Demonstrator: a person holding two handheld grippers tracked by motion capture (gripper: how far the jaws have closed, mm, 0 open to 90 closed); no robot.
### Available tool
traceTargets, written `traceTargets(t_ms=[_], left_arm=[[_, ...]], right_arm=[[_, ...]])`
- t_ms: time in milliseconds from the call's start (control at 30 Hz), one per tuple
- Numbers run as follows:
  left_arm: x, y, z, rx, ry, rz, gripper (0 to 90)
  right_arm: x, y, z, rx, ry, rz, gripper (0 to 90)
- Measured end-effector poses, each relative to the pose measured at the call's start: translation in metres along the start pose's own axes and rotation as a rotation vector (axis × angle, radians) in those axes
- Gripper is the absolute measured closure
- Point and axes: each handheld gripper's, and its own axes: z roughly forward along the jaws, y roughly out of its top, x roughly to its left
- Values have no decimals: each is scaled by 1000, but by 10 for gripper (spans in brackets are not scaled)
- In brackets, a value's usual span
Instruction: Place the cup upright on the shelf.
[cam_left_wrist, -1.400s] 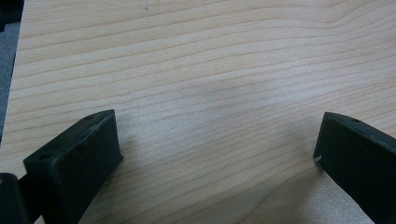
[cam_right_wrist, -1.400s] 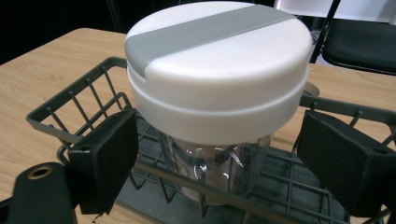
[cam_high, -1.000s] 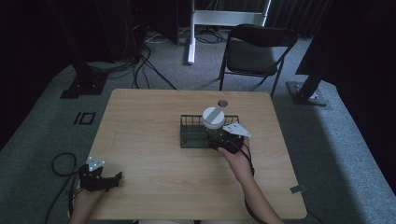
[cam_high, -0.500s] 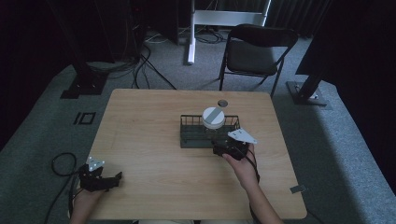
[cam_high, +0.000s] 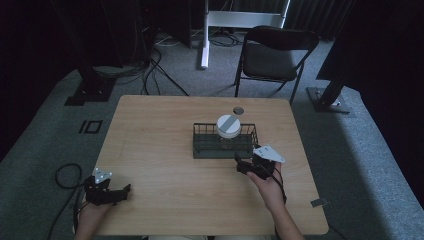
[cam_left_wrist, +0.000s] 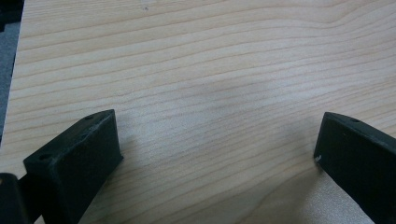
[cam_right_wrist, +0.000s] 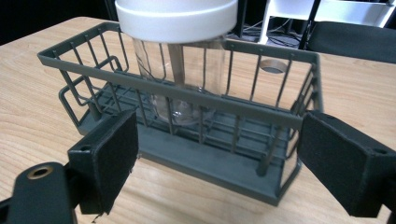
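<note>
1. Here, the jar (cam_right_wrist: 180, 56) stands upright in the basket (cam_high: 200, 150), right of the table's (cam_high: 160, 135) centre; its clear glass body carries a broad white lid (cam_high: 229, 125).
2. The basket is dark grey wire, long and low.
3. The right gripper (cam_high: 248, 167) sits just beside the basket, at its 5 o'clock, jaws released and empty.
4. The left gripper (cam_high: 112, 192) rests at the table's 7 o'clock, jaws spread over bare wood.

Beyond my table (cam_high: 150, 150), I see a black folding chair (cam_high: 272, 55) on grey carpet, a small dark disc (cam_high: 238, 110) near the far edge
</note>
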Motion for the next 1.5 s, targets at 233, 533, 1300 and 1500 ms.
traceTargets(t_ms=[233,533,1300,1500], left_arm=[[0,0,0,0,0,0,6],[0,0,0,0,0,0,6],[0,0,0,0,0,0,6],[0,0,0,0,0,0,6]], right_arm=[[-8,-8,-7,10,-8,3,126],[-18,-20,-12,28,-29,17,126],[-58,-57,-17,125,-151,60,126],[-68,-62,-18,162,-209,68,125]])
